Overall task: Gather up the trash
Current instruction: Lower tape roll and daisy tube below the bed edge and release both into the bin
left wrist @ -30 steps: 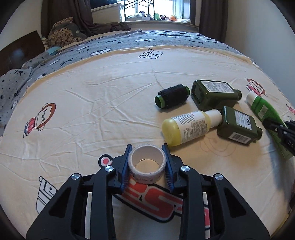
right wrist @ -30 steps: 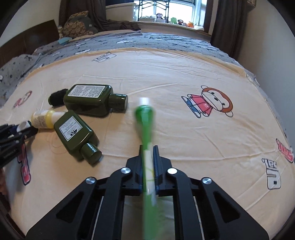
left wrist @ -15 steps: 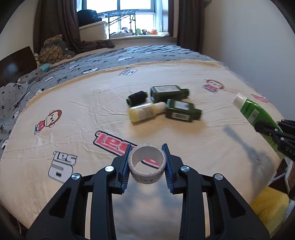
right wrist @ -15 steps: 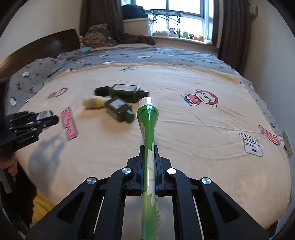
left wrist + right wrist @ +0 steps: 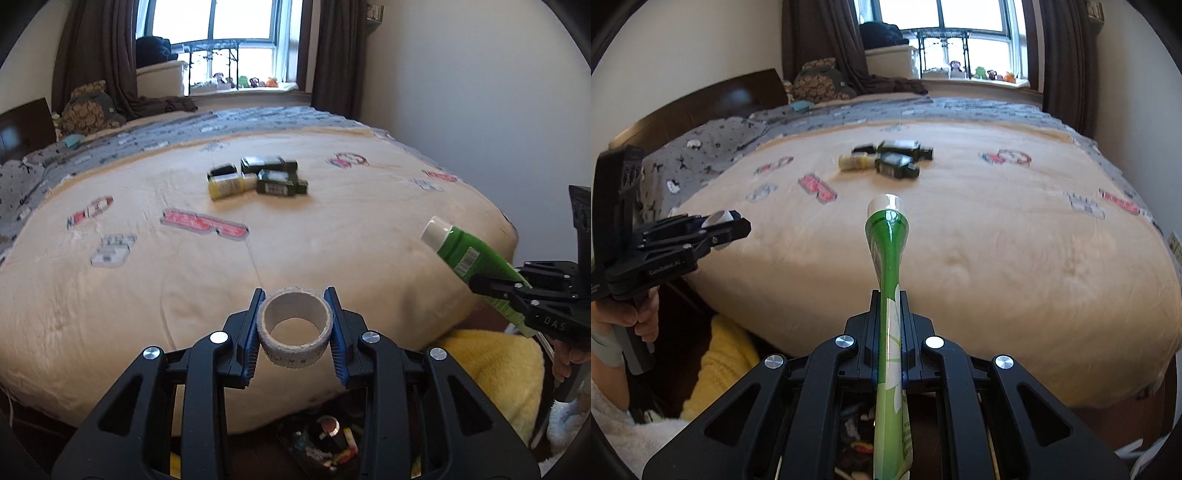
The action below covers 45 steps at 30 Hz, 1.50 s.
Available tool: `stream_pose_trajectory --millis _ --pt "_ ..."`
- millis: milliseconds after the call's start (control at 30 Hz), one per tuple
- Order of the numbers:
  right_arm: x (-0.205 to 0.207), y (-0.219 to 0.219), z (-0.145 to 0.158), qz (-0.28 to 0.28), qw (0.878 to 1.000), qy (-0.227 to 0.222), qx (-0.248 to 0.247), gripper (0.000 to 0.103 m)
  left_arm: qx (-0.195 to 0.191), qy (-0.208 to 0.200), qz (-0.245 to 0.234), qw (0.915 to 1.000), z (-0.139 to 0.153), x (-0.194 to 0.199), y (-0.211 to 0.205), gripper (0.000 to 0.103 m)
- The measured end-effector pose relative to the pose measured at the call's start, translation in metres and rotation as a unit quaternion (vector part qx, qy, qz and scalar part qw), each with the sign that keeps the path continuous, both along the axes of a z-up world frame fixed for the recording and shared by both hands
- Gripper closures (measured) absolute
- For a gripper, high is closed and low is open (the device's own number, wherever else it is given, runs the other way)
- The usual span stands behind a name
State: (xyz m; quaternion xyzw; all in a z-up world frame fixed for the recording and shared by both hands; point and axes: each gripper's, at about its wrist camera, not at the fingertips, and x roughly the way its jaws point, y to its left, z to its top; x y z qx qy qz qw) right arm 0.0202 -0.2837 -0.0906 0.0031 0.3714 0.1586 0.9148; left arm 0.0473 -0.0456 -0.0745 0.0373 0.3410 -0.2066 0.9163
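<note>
Both grippers pulled back off bed | left gripper: tape roll | right gripper: green tube

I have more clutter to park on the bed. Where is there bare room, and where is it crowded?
Bare: the near stretch of the cream sheet, between the bed's front edge and the red logo print. Crowded: mid-bed, where the yellow bottle, two dark green bottles and a black roll cluster.

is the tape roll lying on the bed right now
No, the tape roll is clamped between the left gripper fingers, held in the air off the bed.
</note>
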Motion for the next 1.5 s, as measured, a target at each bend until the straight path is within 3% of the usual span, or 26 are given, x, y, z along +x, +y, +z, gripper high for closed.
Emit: stream_pose_trajectory --millis 167,433,667,867,1000,1133,1433,1500 --pt "-0.020 0.007 -0.041 -0.002 0.998 0.062 -0.003 0.094 0.011 0.053 -0.016 0.9984 -0.044 -0.021 -0.003 0.072" --pt "-0.029 0.033 -0.103 0.009 0.987 0.159 -0.006 0.094 0.035 0.144 -0.032 0.9884 -0.111 -0.035 -0.015 0.073" --pt "-0.024 0.049 -0.143 0.001 0.973 0.229 -0.036 0.094 0.063 0.219 -0.055 0.9720 -0.162 -0.034 -0.026 0.073" --pt "-0.014 0.051 -0.168 -0.008 0.963 0.268 -0.026 0.094 0.078 0.278 -0.071 0.9549 -0.192 -0.029 -0.034 0.072" --pt "-0.013 0.052 -0.182 -0.010 0.959 0.282 -0.028 0.094 0.103 0.293 -0.072 0.9479 -0.205 -0.026 -0.040 0.072" --pt "-0.010 0.049 -0.189 -0.016 0.955 0.294 -0.021 0.094 0.103 0.305 -0.085 0.9430 -0.212 -0.027 -0.044 0.072" --pt "-0.007 0.051 -0.189 -0.027 0.956 0.292 -0.026 0.091 0.099 0.308 -0.081 0.9426 -0.216 -0.028 -0.044 0.071" --pt "-0.005 0.052 -0.187 -0.030 0.957 0.287 -0.032 0.091 0.098 0.311 -0.079 0.9421 -0.217 -0.028 -0.046 0.063"
